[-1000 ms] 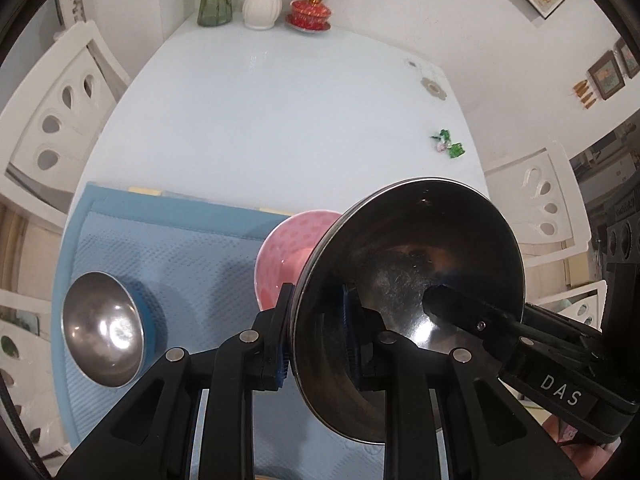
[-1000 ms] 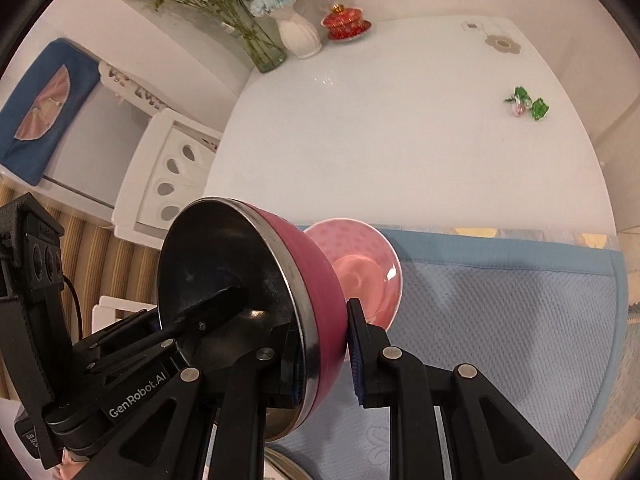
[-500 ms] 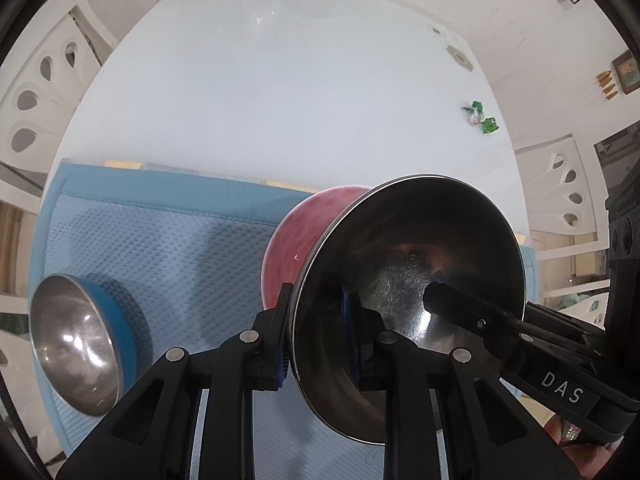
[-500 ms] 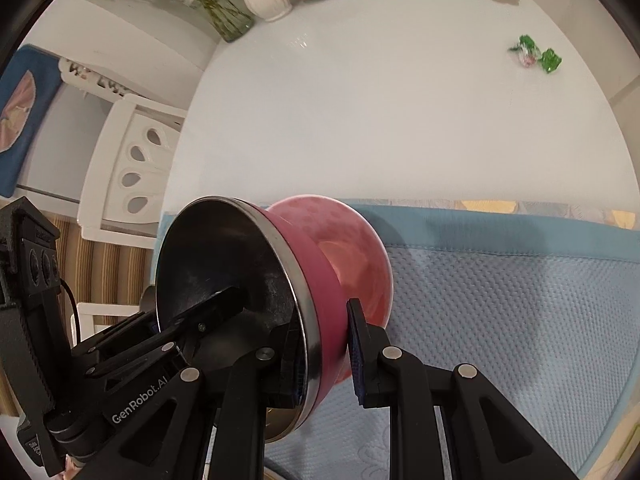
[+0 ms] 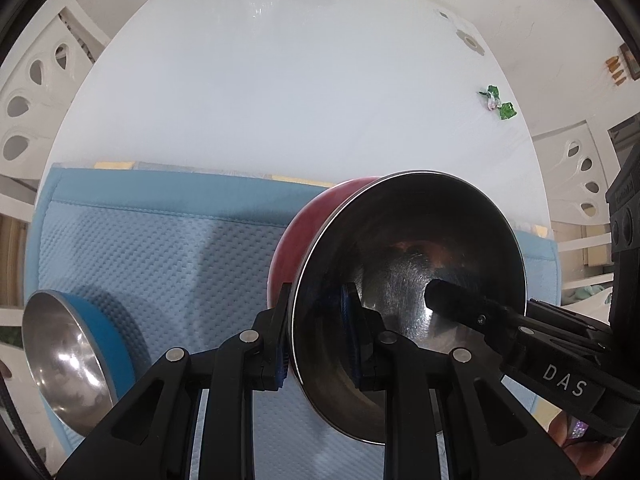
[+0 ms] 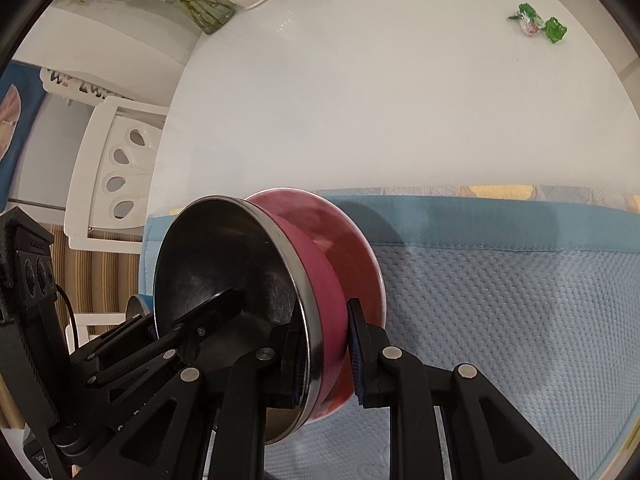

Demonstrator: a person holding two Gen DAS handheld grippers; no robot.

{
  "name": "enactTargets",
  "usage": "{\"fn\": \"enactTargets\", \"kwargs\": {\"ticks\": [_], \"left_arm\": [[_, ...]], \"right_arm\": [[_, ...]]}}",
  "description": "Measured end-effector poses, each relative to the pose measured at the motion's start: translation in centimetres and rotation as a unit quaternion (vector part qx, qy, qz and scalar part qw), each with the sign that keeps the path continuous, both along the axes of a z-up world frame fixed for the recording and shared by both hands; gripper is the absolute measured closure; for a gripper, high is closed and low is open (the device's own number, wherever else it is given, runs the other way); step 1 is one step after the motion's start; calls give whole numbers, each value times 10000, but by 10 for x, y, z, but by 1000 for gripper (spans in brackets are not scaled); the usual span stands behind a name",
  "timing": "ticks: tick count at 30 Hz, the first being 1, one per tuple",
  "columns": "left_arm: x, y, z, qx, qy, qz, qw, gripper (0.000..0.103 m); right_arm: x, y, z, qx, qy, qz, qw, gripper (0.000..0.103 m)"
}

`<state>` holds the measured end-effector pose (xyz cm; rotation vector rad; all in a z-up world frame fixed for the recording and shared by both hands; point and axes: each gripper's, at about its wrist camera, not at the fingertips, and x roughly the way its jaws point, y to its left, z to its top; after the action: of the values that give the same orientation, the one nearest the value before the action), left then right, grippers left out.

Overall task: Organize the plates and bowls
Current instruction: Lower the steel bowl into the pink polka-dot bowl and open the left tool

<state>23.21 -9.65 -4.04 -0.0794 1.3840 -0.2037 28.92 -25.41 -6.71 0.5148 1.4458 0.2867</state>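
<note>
A: I've got the magenta steel-lined bowl (image 5: 404, 264) clamped by both grippers. The left gripper (image 5: 320, 336) pinches its rim, one finger outside, one inside; the right gripper (image 6: 326, 360) grips the opposite rim the same way.

B: Where does it sit?

A: Tilted on edge over the blue mat (image 5: 168, 248), just ahead of my fingers, nested against a pink bowl (image 6: 352, 240) behind it. Only the right view shows that pink rim clearly; whether the two touch I can't tell.

B: What does the left view add?

A: A blue steel-lined bowl (image 5: 68, 360) well left of the fingers, cut off at the edge. The right view shows only a sliver of it.

B: Beyond that?

A: White desk (image 6: 360, 100), a green candy (image 6: 538, 24), vases far off. Both grippers point steeply down; a bit of hand (image 5: 576, 440) shows bottom right.
</note>
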Motion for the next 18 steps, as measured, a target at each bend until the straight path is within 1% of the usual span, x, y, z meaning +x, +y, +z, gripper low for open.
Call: {"fn": "enactTargets", "kwargs": {"ticks": [6,12,15,18], "left_arm": [[1,0,-5,19,25,-3,10000,83],[1,1,-9,-42,59,14,10000,84],[0,-1,-8,1,3,-21,10000,84],[0,0,-7,-41,-36,7,10000,83]], "right_arm": [[1,2,-3,-39,33,-20,10000,85],[2,4,-5,-52,16,-64,10000,85],[2,4,-5,-51,10,-67,10000,85],[2,3,-5,-18,48,-81,10000,85]]}}
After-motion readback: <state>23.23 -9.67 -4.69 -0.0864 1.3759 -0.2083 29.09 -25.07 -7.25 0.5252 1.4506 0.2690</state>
